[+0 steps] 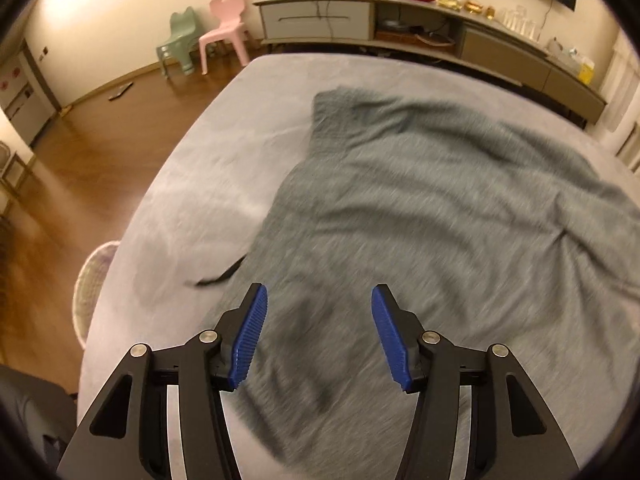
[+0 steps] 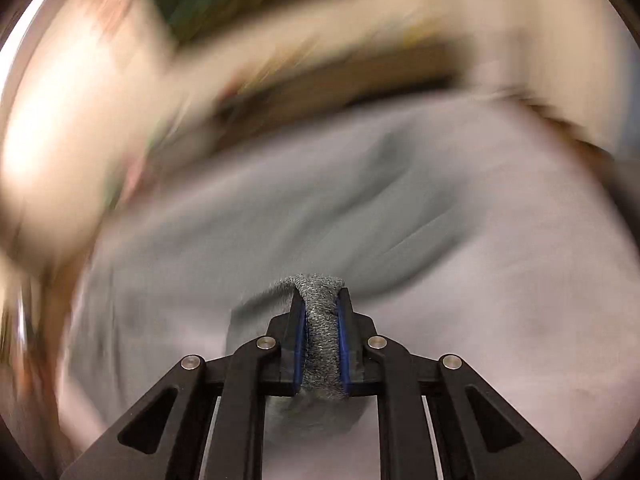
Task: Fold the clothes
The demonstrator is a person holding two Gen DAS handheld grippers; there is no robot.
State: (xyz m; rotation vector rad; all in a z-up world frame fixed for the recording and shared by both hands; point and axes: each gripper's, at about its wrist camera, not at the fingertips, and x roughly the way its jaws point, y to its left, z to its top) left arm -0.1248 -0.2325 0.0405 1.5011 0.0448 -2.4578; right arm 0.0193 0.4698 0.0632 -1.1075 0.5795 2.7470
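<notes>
A grey knit garment (image 1: pixel 420 208) lies spread and rumpled across a bed with a pale grey sheet (image 1: pixel 224 152). My left gripper (image 1: pixel 320 300) hangs over the garment's near part, its blue pads (image 1: pixel 250 336) apart with only air between them. In the right wrist view my right gripper (image 2: pixel 321 300) is shut on a bunched fold of the grey garment (image 2: pixel 322 328), which fills the gap between the blue pads. The rest of the garment (image 2: pixel 320 208) trails off ahead over the sheet (image 2: pixel 520 300), heavily blurred.
A thin dark strip (image 1: pixel 224 274) lies on the sheet left of the garment. A woven basket (image 1: pixel 90 292) stands on the wood floor by the bed's left edge. Beyond the bed are a pink chair (image 1: pixel 224 28), a green chair (image 1: pixel 180 40) and a long low cabinet (image 1: pixel 400 24).
</notes>
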